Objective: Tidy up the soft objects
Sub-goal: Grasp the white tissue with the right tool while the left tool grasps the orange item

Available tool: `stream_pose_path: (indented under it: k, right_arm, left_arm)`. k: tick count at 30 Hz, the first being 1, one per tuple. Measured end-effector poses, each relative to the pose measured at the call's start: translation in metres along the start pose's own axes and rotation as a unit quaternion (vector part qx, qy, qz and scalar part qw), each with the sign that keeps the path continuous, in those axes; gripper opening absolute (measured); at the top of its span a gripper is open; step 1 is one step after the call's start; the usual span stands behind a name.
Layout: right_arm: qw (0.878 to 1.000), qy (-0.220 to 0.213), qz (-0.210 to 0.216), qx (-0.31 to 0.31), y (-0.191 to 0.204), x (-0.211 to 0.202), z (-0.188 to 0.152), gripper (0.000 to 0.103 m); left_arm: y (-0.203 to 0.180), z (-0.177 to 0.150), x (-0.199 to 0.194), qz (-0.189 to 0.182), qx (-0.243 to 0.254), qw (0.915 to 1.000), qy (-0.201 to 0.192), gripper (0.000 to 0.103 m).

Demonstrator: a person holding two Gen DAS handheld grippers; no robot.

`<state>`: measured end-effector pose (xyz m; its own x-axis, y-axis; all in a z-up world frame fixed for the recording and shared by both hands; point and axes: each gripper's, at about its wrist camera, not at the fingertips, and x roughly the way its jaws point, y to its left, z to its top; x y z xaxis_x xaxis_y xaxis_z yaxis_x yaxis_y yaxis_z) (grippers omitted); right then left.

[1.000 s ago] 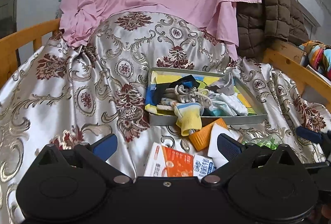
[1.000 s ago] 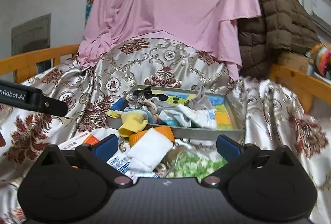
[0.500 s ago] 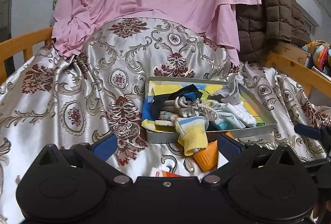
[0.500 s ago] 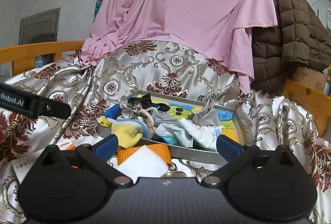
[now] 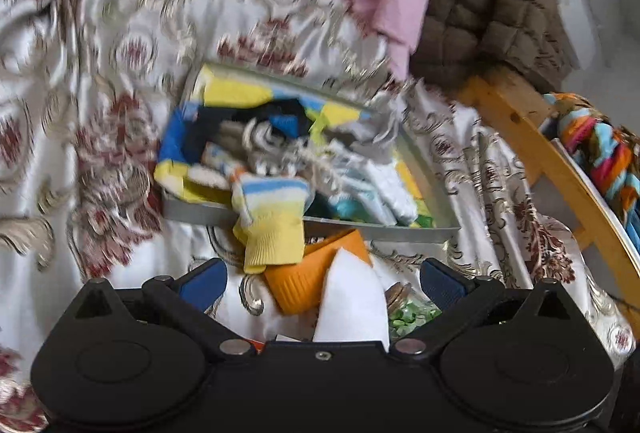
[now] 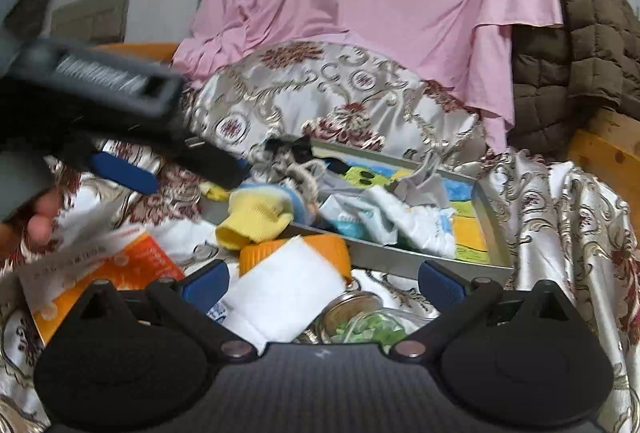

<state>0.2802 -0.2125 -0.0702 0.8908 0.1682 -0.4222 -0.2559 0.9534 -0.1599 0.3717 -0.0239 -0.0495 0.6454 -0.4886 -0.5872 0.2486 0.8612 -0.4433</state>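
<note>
The tray (image 5: 192,211) lies on the brocade cloth (image 5: 100,73), filled with loose socks and rags. A yellow sock (image 5: 272,233) hangs over the tray's near wall, cuff down, its long axis running from the tray toward the camera. Its cuff rests on the orange cup (image 5: 304,285), which lies on its side beside a white pad (image 5: 352,305).

The left gripper (image 5: 322,283) is released, jaws spread, holding nothing. The sock lies straight ahead of it, slightly left of centre between the fingers. The left wrist view is blurred.

The right gripper (image 6: 322,283) is also released and empty. From it the sock (image 6: 252,221) lies ahead and to the left, further off. Judgement: the left gripper is nearer and better aligned for the sock.
</note>
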Motion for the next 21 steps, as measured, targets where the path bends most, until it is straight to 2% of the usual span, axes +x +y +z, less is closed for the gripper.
stream_pose_path:
  k: [7, 11, 13, 17, 21]
  right_arm:
    - [0.997, 0.023, 0.016, -0.067, 0.023, 0.022, -0.001, 0.093]
    - [0.996, 0.040, 0.019, -0.075, 0.029, 0.036, -0.001, 0.084]
    - [0.996, 0.051, 0.020, -0.072, 0.029, 0.042, -0.002, 0.081]
    - [0.995, 0.059, 0.019, -0.076, 0.030, 0.048, -0.003, 0.074]
    - [0.994, 0.067, 0.021, -0.078, 0.030, 0.050, -0.006, 0.065]
  left_arm:
    - [0.027, 0.011, 0.044, -0.036, -0.079, 0.9933, 0.076, 0.102]
    - [0.024, 0.018, 0.060, -0.035, -0.074, 0.9928, 0.088, 0.102]
    - [0.023, 0.019, 0.068, -0.046, -0.074, 0.9910, 0.101, 0.102]
    - [0.015, 0.017, 0.074, -0.041, -0.051, 0.9911, 0.116, 0.101]
    - [0.014, 0.013, 0.084, -0.048, -0.052, 0.9883, 0.135, 0.097]
